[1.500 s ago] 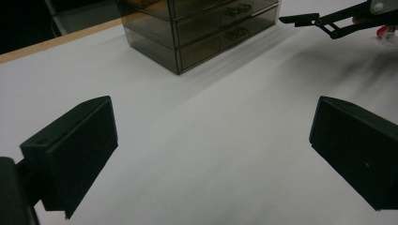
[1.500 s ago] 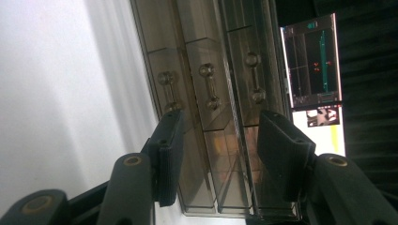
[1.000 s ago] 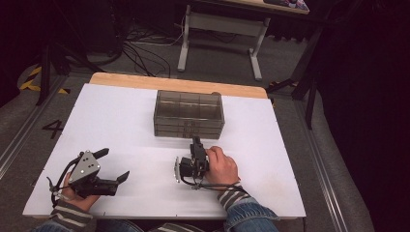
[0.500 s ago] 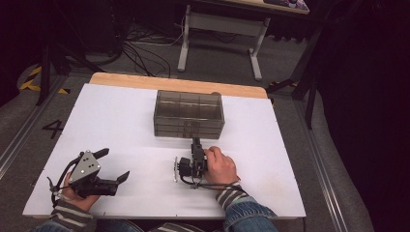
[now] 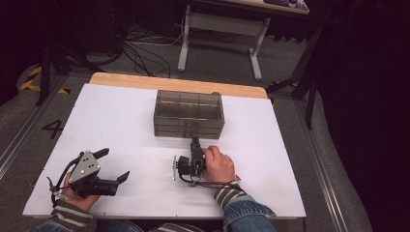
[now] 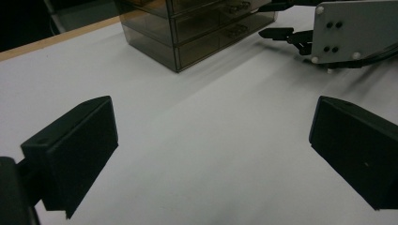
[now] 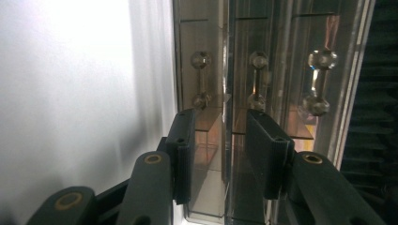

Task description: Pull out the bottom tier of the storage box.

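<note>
A smoky translucent drawer box [image 5: 188, 113] stands at the table's far middle. My right gripper [image 5: 195, 142] lies on its side just in front of the box, pointing at the drawer fronts. In the right gripper view its jaws [image 7: 223, 117] stand a little apart and have just been closing. Nothing is pinched between them, and the knobbed drawer handles [image 7: 256, 79] lie just past the tips. My left gripper [image 5: 116, 164] rests at the front left with its jaws wide open over bare table [image 6: 213, 112]. The left gripper view also shows the box [image 6: 187, 33] and the right gripper [image 6: 270, 19].
The white table [image 5: 121, 121] has a wooden strip [image 5: 145, 81] along its far edge. Beyond it are a desk frame [image 5: 217, 34] and cables on the floor. A striped sleeve and a denim sleeve come in at the near edge.
</note>
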A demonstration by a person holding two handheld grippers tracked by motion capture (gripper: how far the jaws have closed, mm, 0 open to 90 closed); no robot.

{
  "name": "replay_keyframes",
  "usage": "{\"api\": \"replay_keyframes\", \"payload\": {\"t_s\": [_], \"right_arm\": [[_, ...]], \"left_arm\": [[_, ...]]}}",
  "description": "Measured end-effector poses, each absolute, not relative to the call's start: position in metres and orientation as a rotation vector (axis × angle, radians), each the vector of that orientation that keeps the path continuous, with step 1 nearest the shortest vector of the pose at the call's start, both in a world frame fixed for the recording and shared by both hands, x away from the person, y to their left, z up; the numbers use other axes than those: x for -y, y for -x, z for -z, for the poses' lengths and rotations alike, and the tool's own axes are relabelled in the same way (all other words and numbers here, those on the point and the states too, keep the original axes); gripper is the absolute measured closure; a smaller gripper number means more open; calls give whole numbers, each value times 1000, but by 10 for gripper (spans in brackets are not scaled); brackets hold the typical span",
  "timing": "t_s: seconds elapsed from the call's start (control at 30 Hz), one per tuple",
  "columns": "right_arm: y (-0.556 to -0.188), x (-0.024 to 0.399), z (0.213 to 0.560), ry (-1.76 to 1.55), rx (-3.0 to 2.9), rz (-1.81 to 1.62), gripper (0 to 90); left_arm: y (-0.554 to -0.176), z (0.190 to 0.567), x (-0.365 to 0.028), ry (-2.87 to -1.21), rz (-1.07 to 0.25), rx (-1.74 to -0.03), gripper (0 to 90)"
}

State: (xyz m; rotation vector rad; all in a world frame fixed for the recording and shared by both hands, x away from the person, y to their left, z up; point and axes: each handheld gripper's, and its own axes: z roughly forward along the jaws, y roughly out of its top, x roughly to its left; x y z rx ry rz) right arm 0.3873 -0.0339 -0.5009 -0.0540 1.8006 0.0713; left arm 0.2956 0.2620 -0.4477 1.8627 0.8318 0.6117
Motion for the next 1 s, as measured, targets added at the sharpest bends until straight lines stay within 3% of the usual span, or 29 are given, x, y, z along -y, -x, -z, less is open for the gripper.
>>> {"api": "replay_keyframes", "payload": {"t_s": [1.0], "right_arm": [[-411, 25, 515, 69, -1803, -36, 747]], "left_arm": [[-296, 447, -262, -1864, -610, -826, 22]]}}
